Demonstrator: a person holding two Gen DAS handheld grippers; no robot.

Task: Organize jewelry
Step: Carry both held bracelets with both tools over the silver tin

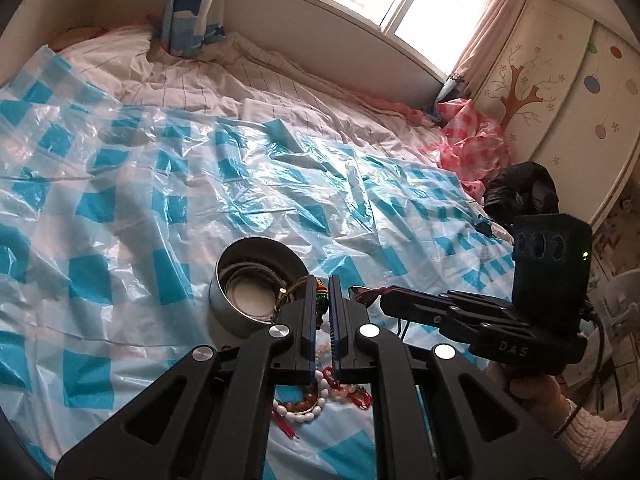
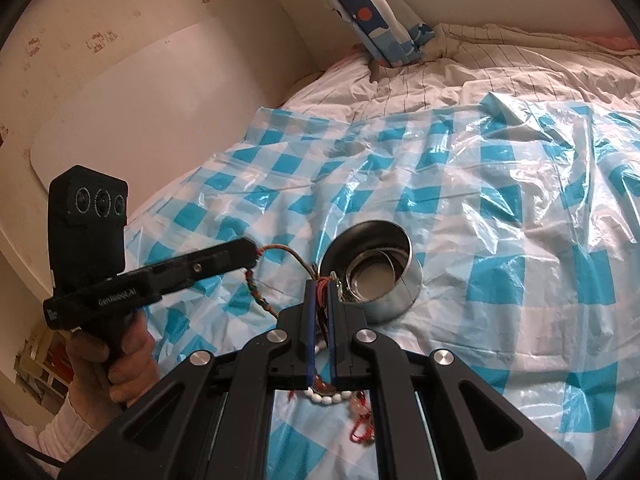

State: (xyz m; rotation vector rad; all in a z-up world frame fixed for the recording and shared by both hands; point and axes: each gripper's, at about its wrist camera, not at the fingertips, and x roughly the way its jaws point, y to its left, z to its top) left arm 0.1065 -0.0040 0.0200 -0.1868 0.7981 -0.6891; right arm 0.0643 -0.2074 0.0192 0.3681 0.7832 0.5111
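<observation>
A steel bowl (image 1: 256, 280) with metal bangles inside sits on the plastic-covered bed; it also shows in the right wrist view (image 2: 380, 272). Both grippers hold one braided cord bracelet (image 2: 256, 284) stretched between them, just in front of the bowl. My left gripper (image 1: 320, 292) is shut on one end with green and red beads; it also shows in the right wrist view (image 2: 250, 254). My right gripper (image 2: 321, 288) is shut on the other end; it also shows in the left wrist view (image 1: 362, 294). A pile of bead bracelets (image 1: 308, 404) lies below the grippers, also in the right wrist view (image 2: 332, 396).
A blue-and-white checked plastic sheet (image 1: 120, 200) covers the bed. A pink checked bag (image 1: 472, 144) and a black bag (image 1: 520, 188) lie at the bed's far right. A patterned pillow (image 2: 376, 12) leans at the headboard. A wardrobe (image 1: 568, 92) stands right.
</observation>
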